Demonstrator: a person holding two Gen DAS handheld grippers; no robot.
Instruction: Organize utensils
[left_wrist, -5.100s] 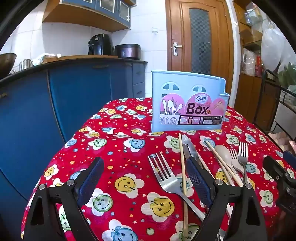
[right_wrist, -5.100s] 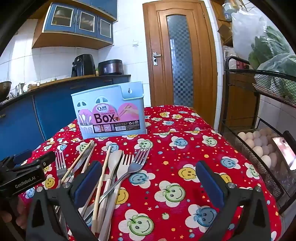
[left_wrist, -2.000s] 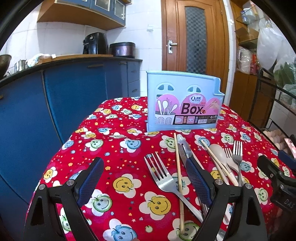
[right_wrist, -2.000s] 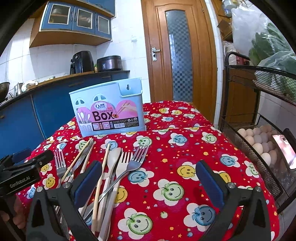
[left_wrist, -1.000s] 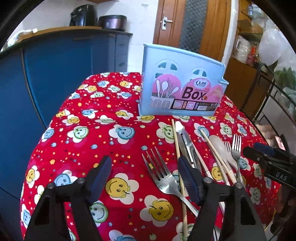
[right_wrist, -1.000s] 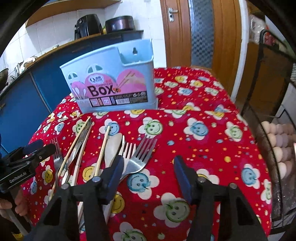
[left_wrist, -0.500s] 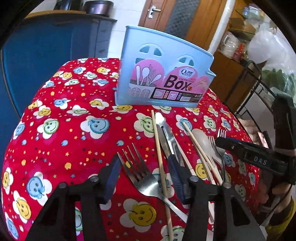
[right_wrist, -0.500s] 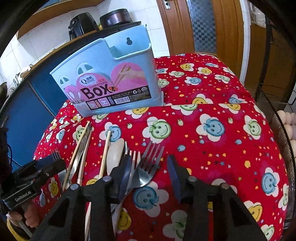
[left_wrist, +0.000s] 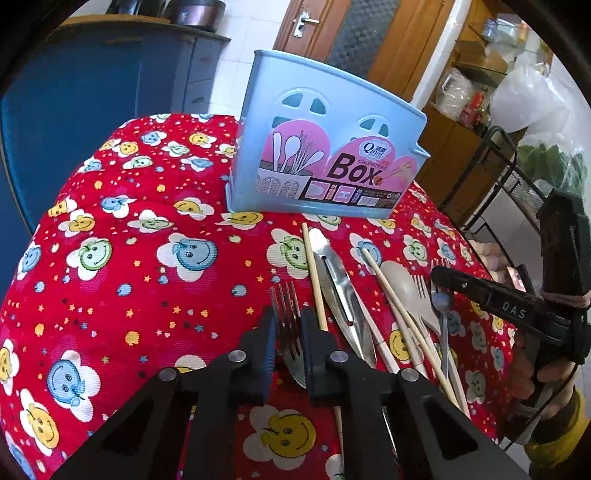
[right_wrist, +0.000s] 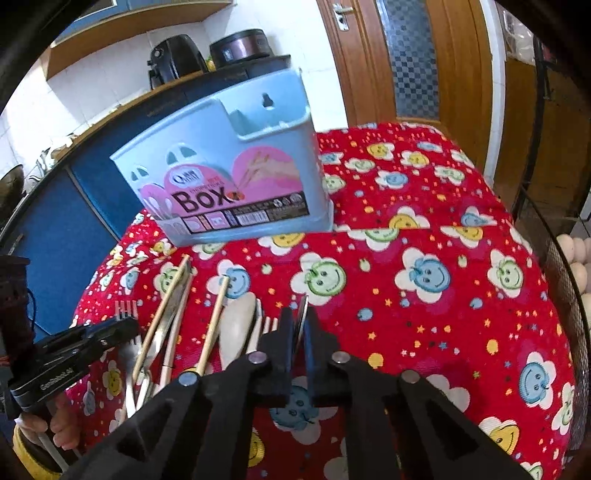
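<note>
A light blue utensil box (left_wrist: 325, 162) stands upright at the far side of the table; it also shows in the right wrist view (right_wrist: 236, 184). Forks, chopsticks, a knife (left_wrist: 340, 291) and a beige spoon (left_wrist: 406, 291) lie in front of it. My left gripper (left_wrist: 288, 328) is shut on a steel fork (left_wrist: 286, 317), its tines pointing at the box. My right gripper (right_wrist: 298, 332) is shut on another steel fork (right_wrist: 301, 317), seen edge-on between the pads. The beige spoon (right_wrist: 238, 325) and chopsticks (right_wrist: 214, 325) lie just left of it.
The table has a red smiley-flower cloth (left_wrist: 147, 258). Blue cabinets (left_wrist: 92, 92) stand to the left, a wooden door (right_wrist: 406, 55) behind. A black wire rack with eggs (right_wrist: 576, 258) is on the right. The right gripper shows at the right of the left wrist view (left_wrist: 517, 314).
Both grippers have moved down and forward to the utensils and closed, each onto a fork. The views have tilted down towards the table.
</note>
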